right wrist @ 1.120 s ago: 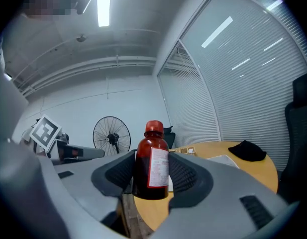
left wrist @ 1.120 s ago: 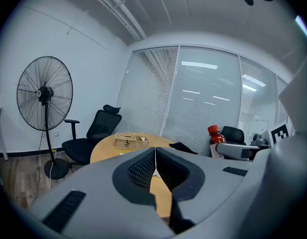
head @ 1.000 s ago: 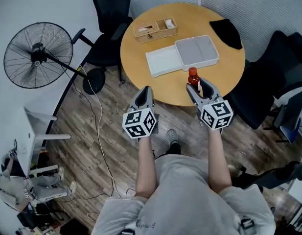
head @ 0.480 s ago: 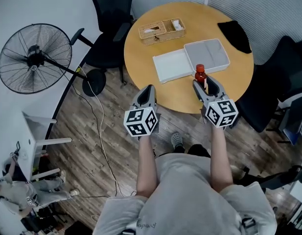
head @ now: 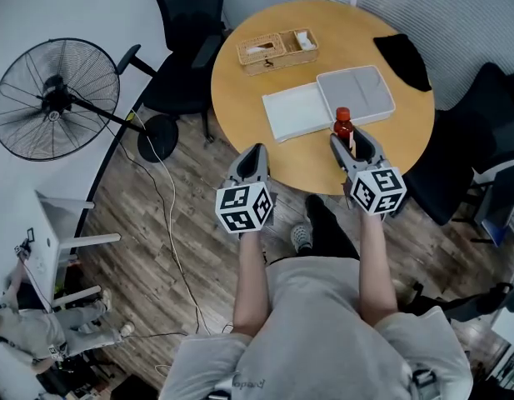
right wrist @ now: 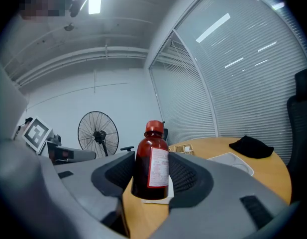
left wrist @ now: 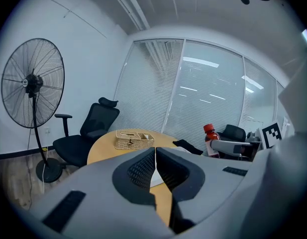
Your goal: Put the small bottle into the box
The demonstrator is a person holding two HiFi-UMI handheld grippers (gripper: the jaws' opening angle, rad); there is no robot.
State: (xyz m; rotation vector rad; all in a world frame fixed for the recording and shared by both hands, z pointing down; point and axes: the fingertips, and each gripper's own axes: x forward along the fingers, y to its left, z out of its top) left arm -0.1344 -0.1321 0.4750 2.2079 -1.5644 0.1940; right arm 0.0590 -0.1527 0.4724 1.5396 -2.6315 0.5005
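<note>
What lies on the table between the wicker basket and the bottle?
Between the basket and the bottle lies the white tray; the head view shows it best.

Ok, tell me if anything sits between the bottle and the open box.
Nothing visible does. The right gripper holds the small bottle by the near edge of the open box, whose two halves look empty. The wicker basket and the black cloth lie beyond it, off the path.
</note>
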